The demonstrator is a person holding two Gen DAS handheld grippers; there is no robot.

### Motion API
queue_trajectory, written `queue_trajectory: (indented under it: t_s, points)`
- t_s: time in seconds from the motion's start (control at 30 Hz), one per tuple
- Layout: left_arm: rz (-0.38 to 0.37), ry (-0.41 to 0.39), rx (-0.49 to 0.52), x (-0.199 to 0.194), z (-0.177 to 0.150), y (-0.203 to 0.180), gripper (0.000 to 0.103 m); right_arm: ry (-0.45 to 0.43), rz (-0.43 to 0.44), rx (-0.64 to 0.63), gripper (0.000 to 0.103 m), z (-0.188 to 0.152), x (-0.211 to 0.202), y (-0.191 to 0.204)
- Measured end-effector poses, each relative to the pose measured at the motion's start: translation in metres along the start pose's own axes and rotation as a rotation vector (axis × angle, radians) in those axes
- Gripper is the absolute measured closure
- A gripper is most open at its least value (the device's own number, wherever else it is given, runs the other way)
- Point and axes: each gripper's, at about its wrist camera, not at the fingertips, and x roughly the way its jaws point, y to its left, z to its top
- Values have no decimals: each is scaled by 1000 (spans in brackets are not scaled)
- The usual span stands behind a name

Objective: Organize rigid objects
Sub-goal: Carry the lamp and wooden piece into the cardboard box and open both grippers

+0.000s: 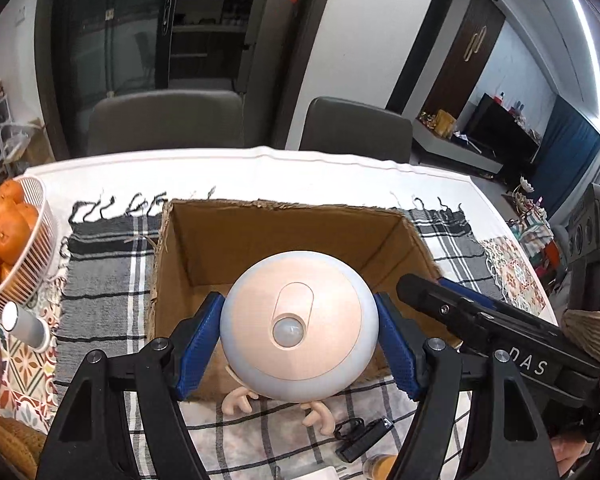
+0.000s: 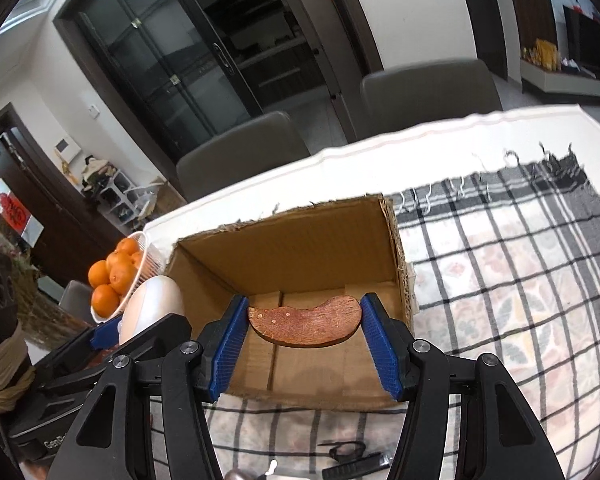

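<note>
Left gripper: I see my left gripper (image 1: 299,334) pinching a round motion-sensor night light (image 1: 299,326), its blue ribbed pads (image 1: 199,350) pressed on either side of the dome
Night light: smooth white shell, matte peach face with an oval inset and a small frosted sensor dome; it hangs over the near wall of the cardboard box (image 1: 204,248)
Right gripper: my right gripper (image 2: 303,334) grips a flat wooden piece (image 2: 303,326) by its two ends between its blue pads (image 2: 382,350)
Wooden piece: thin, kidney-shaped, reddish-brown grain, small pale dots near its left end; held level above the open box (image 2: 300,236), over the near part of its floor
Box: open-topped corrugated cardboard with ragged torn rims; from the right wrist its floor shows bare
Under the light: a peach figure with small hands (image 1: 236,400) lies on the checked cloth (image 1: 100,264), just before the box
Near edge: a black clip-like gadget (image 1: 362,438) on the cloth
Left side: a white wire basket (image 1: 36,256) of oranges (image 1: 10,236), a pale cylinder (image 1: 24,326) just beside it
</note>
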Motion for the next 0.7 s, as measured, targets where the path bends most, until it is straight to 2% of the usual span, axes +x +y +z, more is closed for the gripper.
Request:
queue_trajectory:
  t_s: [0.23,0.47,0.7]
  points:
    - [1,34,-20,15,2,9,29,73,-1,31,45,3,23,-2]
    - [-12,45,-45,21,1,15,30,78,-20,31,44,2,27,1]
    - [14,36,-40,15,2,14,26,100,-15,37,42,4,30,1]
